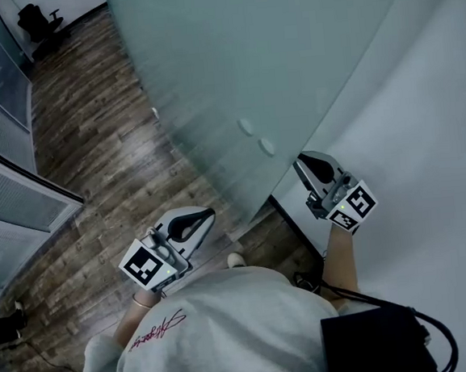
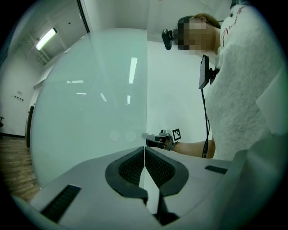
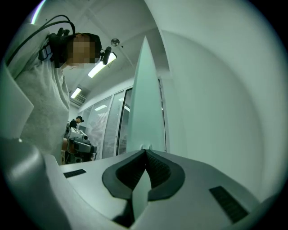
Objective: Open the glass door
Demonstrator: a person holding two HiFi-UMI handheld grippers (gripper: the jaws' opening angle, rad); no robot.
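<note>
A dark wooden floor (image 1: 118, 167) of long, worn planks runs the length of the room, with a pale sheen where the light catches it. At the far end a black office chair (image 1: 39, 26) stands on the boards. The planks run up to the foot of the glass door (image 1: 246, 58), and along the white wall a black skirting strip (image 1: 293, 224) meets them. Right under the person, the toe of a pale shoe (image 1: 235, 260) rests on the wood. A thin cable (image 1: 49, 359) trails over the boards at the near left, close to something dark at the picture's edge that is too cropped to tell
</note>
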